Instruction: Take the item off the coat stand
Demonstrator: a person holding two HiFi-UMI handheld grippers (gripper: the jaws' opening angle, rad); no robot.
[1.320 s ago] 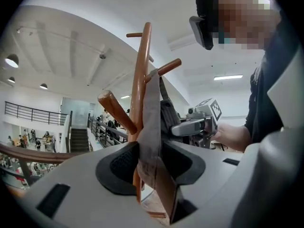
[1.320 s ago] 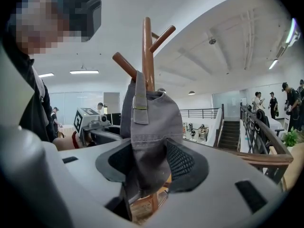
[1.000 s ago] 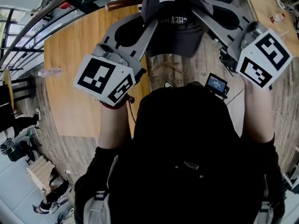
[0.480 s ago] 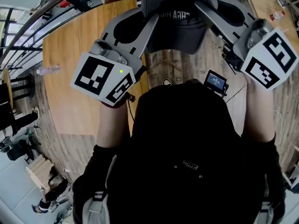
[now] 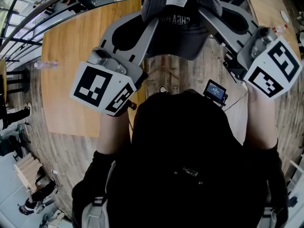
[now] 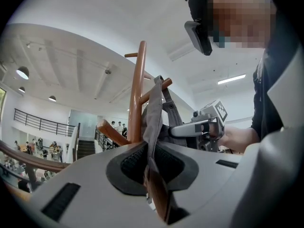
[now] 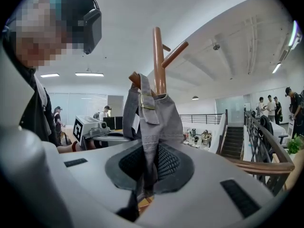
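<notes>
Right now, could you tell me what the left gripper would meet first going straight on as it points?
The left gripper is shut on the grey cap; straight beyond it, probably the coat stand's brown pole, though depth is unclear.

Bright ceiling lights, sharp, strong fisheye edges

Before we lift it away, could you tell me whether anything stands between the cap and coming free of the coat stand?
Only the stand itself: the cap hangs hooked over a peg of the coat stand. The left claw and right claw are shut on its fabric, so nothing separates them from it.
</notes>
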